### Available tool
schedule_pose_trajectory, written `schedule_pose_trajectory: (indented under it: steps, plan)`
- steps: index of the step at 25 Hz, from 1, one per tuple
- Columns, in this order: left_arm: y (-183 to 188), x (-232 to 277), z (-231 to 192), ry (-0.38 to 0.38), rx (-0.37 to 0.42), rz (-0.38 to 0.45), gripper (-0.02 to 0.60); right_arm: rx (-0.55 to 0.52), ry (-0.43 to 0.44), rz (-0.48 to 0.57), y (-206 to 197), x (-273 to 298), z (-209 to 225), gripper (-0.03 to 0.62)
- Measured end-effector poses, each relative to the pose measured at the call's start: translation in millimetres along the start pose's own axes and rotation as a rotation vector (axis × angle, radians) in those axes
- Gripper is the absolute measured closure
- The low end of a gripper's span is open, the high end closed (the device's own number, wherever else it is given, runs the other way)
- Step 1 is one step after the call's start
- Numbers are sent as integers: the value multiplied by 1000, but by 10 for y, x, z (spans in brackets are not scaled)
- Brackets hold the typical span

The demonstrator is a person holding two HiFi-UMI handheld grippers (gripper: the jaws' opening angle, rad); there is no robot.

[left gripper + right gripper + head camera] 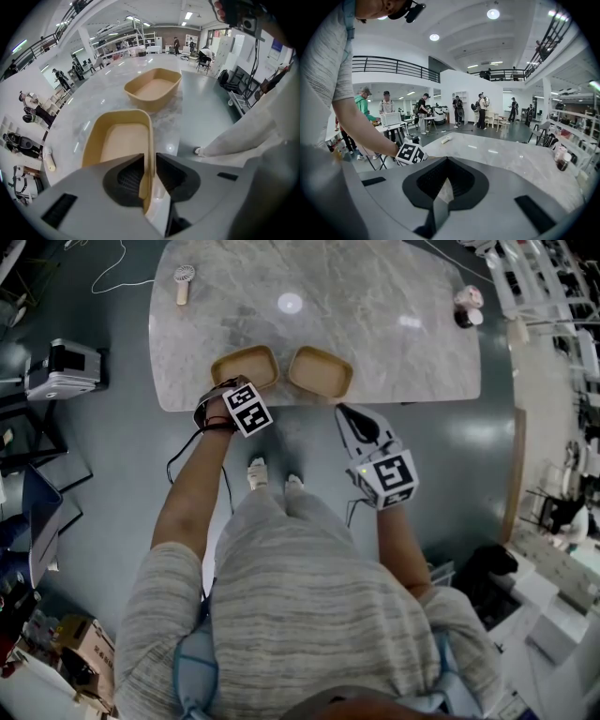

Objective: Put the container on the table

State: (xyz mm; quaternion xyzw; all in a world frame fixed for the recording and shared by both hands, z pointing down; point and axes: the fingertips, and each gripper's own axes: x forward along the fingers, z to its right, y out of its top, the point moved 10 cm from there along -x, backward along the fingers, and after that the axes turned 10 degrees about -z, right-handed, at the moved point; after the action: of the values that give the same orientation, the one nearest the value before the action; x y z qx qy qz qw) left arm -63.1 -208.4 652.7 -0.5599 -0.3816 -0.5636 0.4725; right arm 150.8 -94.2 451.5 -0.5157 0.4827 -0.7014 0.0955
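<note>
Two tan oval containers stand side by side at the near edge of the marble table (375, 324). My left gripper (225, 393) points steeply down over the left container (246, 365). In the left gripper view that container (119, 140) rests on the tabletop. Its right wall stands between the jaws of my left gripper (150, 161), and slim gaps show on both sides, so this gripper is open. The second container (321, 371) (153, 89) lies just beyond. My right gripper (349, 414) (446, 161) hovers shut and empty off the table's near edge.
A small hand fan (183, 282) lies at the table's far left, and small jars (468, 306) stand at its far right. The person's feet (272, 474) are on the grey floor by the table edge. Equipment and boxes (61, 367) crowd the floor at left.
</note>
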Motion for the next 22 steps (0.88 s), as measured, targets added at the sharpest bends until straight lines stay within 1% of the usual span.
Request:
schedule_pose_trajectory:
  steps: [4, 11, 14, 18, 22]
  plan:
    - [-2, -28, -8, 2, -11, 20, 513, 5, 5, -1, 5, 7, -8, 592]
    - [2, -73, -8, 2, -25, 47, 474, -6, 5, 3, -1, -4, -9, 592]
    - [4, -122, -20, 17, -28, 63, 472, 2, 7, -2, 12, -17, -15, 592]
    - [14, -230, -28, 41, -33, 82, 472, 10, -11, 9, -66, -34, 18, 592]
    - [35, -330, -32, 58, -41, 110, 472, -2, 2, 12, -20, -51, -1, 592]
